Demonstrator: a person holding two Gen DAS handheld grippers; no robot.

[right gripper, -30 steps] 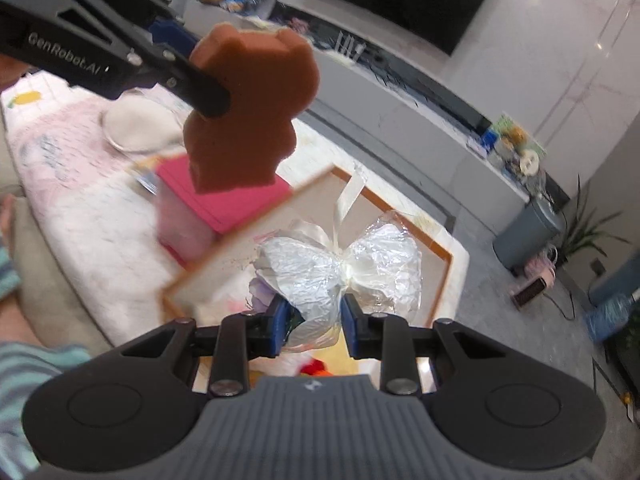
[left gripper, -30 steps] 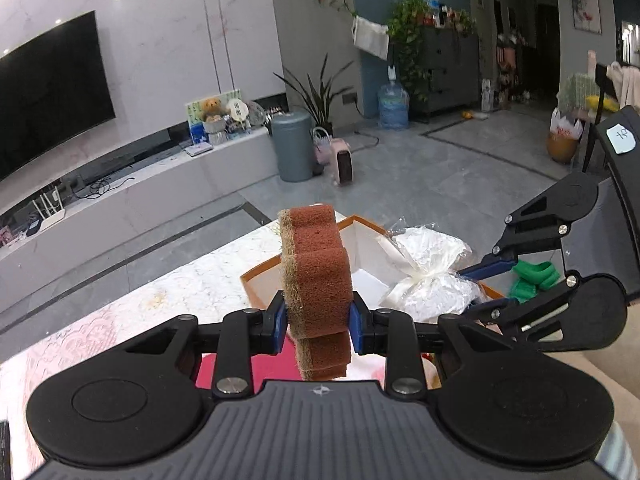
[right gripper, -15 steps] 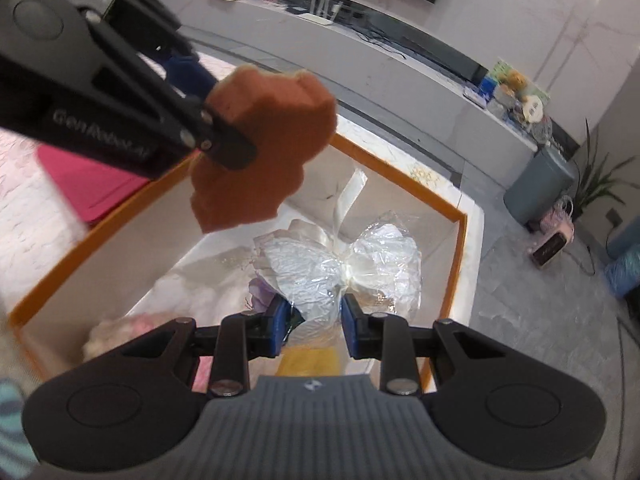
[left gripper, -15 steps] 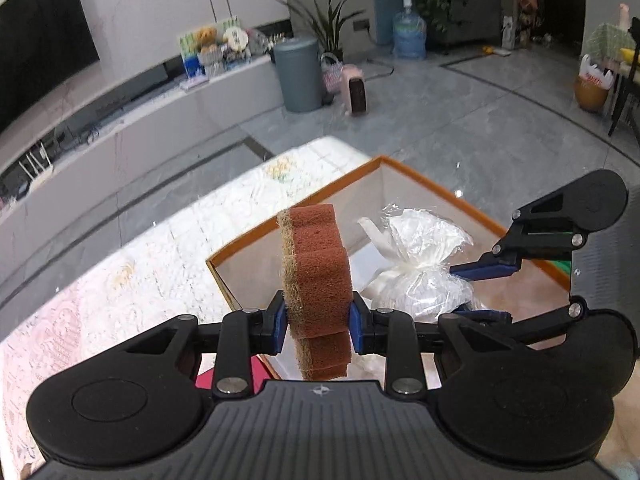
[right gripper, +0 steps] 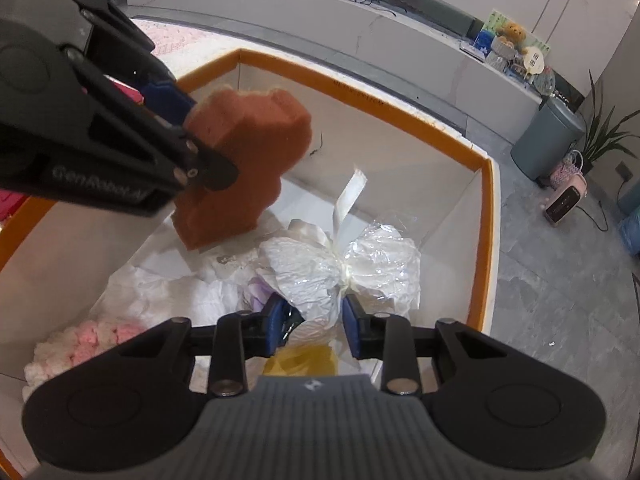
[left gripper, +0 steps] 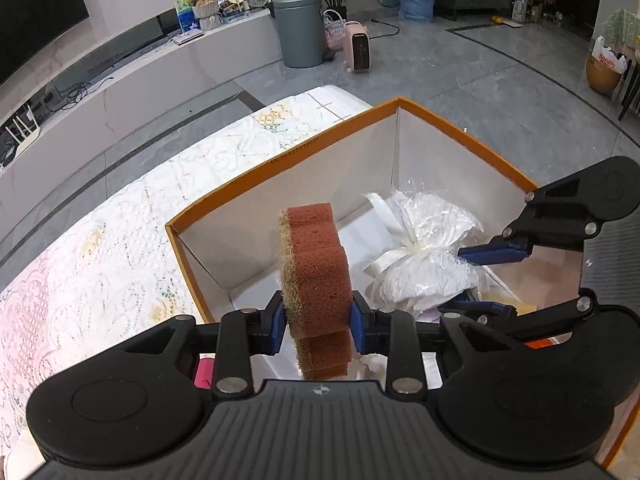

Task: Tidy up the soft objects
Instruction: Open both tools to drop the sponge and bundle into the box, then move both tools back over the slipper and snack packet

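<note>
**Both grippers over the orange-rimmed box, each with a soft thing between its pads**

The box [left gripper: 460, 124] is the biggest thing in play and the landmark here: a white-walled carton with an orange rim, standing on a table [left gripper: 120, 248] under a pale floral cloth. On the floor beyond the box stand a grey bin [left gripper: 298, 30] and, beside it, a small pink heater [left gripper: 357, 46].

Inside the box, on its floor, lies crumpled white paper [right gripper: 172, 292]. In the near left corner sits a pink-and-white fluffy bundle [right gripper: 84, 346]. Close under the right gripper's camera a yellow item [right gripper: 300, 362] shows, partly hidden, and a bit of pale purple peeks out next to the plastic bag; what it is cannot be made out.

Above the box's middle, the left gripper [left gripper: 318, 322] pinches a brown sponge [left gripper: 316, 268] by its flat faces, pads pressed against both sides. The sponge stands on edge, a tan layer along its left side, and hangs over the box's opening, clear of the floor.

To the right of it, inside the box's walls, the right gripper [right gripper: 314, 320] has a clear plastic bag [right gripper: 340, 264] of white stuff, tied with a pale ribbon, between its pads. Its jaws have just been opening; the left pad sits at the plastic, while a thin gap shows at the right pad.
</note>
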